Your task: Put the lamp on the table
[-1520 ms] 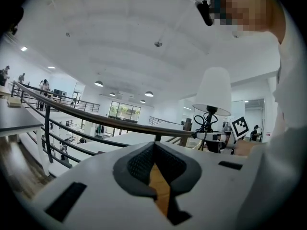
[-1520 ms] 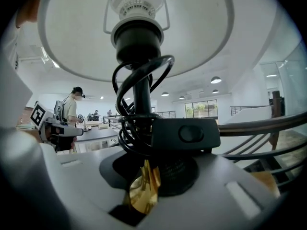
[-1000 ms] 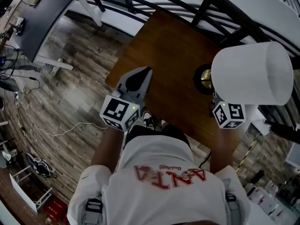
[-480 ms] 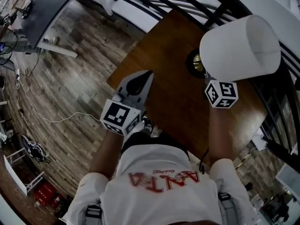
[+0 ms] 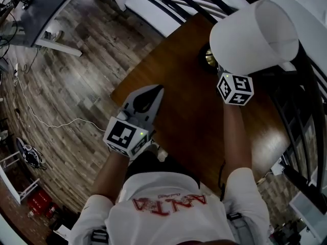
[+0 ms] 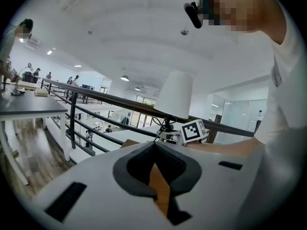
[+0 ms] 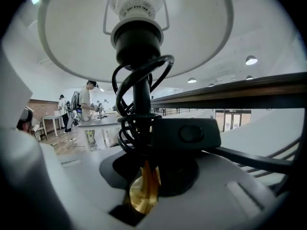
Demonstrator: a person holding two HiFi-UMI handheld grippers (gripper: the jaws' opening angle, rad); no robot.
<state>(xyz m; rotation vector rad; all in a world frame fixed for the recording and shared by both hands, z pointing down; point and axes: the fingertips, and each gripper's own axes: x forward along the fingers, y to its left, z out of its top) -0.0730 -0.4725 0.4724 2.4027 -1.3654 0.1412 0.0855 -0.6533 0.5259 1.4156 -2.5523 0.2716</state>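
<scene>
The lamp has a white shade (image 5: 253, 37), a brass stem and a black cord wound round it. My right gripper (image 5: 218, 69) is shut on that stem (image 7: 143, 186), just under the shade, with the black switch box (image 7: 184, 133) resting against the jaws. The lamp's dark round base (image 5: 207, 57) is over the far part of the brown wooden table (image 5: 184, 116); whether it touches the top I cannot tell. My left gripper (image 5: 156, 89) is shut and empty over the table's near left edge, and in its view (image 6: 154, 145) the lamp shade (image 6: 176, 95) stands ahead to the right.
A black railing (image 5: 168, 4) runs right behind the table and down its right side. Left of the table is plank floor (image 5: 66, 86) with a white cable (image 5: 51, 126). A grey desk (image 5: 46, 9) stands at the far left. People work at benches in the distance.
The right gripper has carried the lamp leftward and away from me, from the table's right edge to over its far part. The left gripper has sunk slightly toward the near left edge.
</scene>
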